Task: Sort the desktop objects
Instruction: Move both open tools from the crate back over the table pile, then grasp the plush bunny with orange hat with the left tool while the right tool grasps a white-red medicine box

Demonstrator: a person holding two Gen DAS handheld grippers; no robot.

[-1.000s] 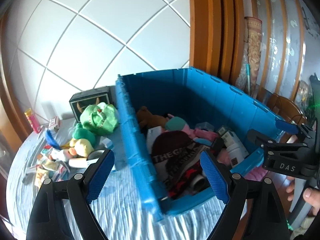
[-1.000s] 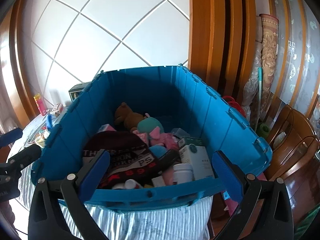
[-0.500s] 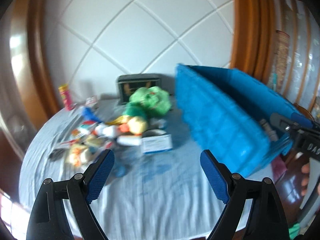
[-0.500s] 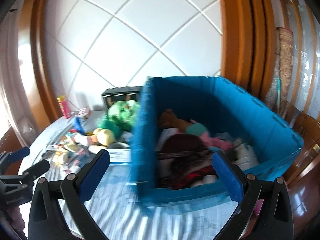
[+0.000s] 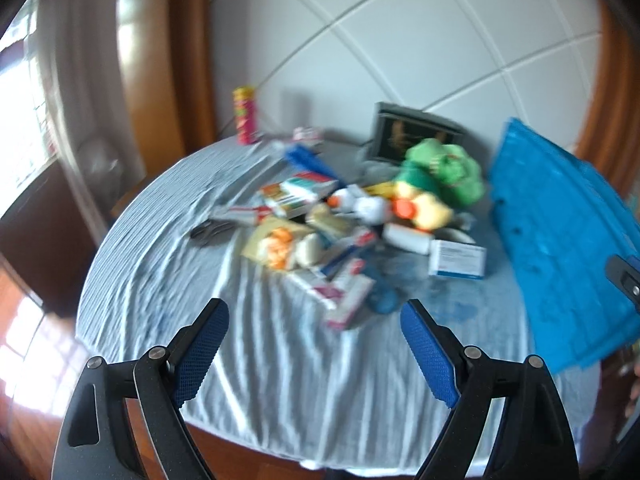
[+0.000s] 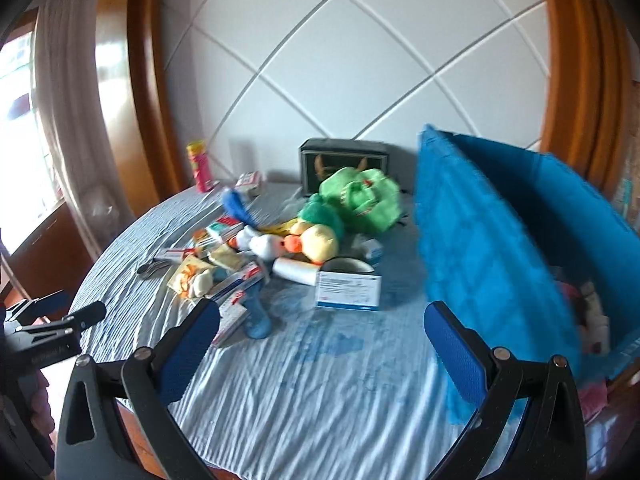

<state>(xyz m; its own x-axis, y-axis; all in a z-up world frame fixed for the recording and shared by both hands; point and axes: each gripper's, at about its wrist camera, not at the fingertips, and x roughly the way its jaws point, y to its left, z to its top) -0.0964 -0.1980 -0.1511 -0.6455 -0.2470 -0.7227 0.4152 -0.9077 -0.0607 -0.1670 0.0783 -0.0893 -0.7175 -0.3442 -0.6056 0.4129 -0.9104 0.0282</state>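
A pile of loose objects lies on the round table (image 6: 320, 380): a green plush (image 6: 360, 200), a yellow duck plush (image 6: 318, 242), a white medicine box (image 6: 347, 291), a white tube (image 6: 294, 270), a blue bottle (image 6: 256, 316) and snack packets (image 6: 190, 278). The same pile shows blurred in the left wrist view, with the green plush (image 5: 440, 168) and white box (image 5: 456, 260). The blue bin (image 6: 500, 248) stands at the right, holding several things. My left gripper (image 5: 314, 356) and right gripper (image 6: 322, 352) are both open and empty, above the table's near edge.
A black box (image 6: 344, 164) stands against the white panelled wall behind the pile. A red-yellow can (image 6: 200, 166) stands at the far left of the table. Scissors (image 6: 154, 268) lie left of the pile. The left gripper's body (image 6: 44, 340) shows at the left edge.
Both views have swung left, from over the blue bin to the pile of objects on the table. Both grippers stayed open and empty.
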